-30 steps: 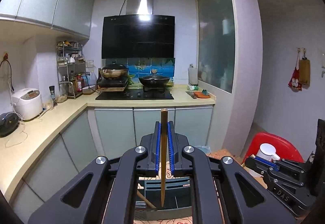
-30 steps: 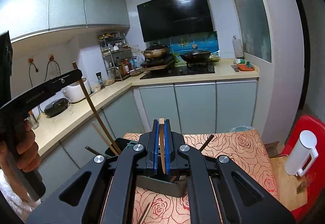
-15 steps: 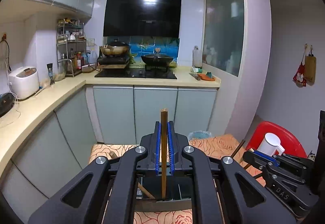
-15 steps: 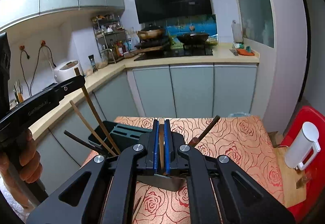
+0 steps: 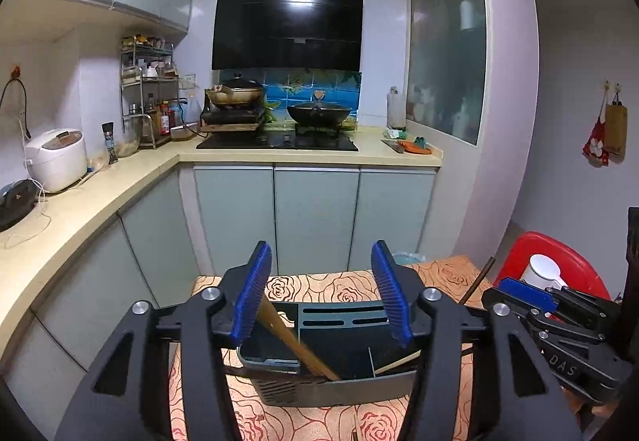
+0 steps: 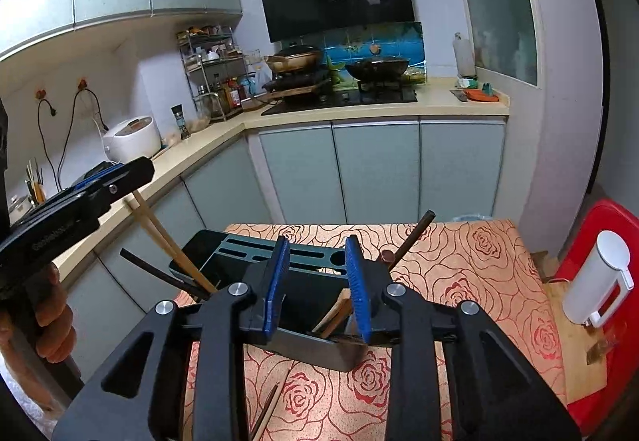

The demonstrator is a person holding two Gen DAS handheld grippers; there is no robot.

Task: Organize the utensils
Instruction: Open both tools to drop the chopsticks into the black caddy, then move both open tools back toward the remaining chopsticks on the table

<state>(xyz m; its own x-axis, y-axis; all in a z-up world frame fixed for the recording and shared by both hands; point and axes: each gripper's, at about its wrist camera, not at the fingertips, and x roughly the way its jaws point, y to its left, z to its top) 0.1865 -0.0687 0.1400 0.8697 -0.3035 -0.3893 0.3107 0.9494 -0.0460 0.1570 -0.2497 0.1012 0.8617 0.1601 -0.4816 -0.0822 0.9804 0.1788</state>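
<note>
"DAS" lettering on right gripper (image 5: pixel 531 295); both it and left gripper (image 5: pixel 321 289) opening, empty, above utensil holder (image 5: pixel 339 387).

The left matte-black two-finger tool (image 5: pixel 321 291) has angular plastic arms with triangular cut-outs, round silver screws at the pivots and ribbed blue pads (image 5: pixel 252 295). The right tool (image 6: pixel 317 283) is built alike; white letters "DAS" mark its side. A hand (image 6: pixel 50 315) wraps a black handle.
</note>
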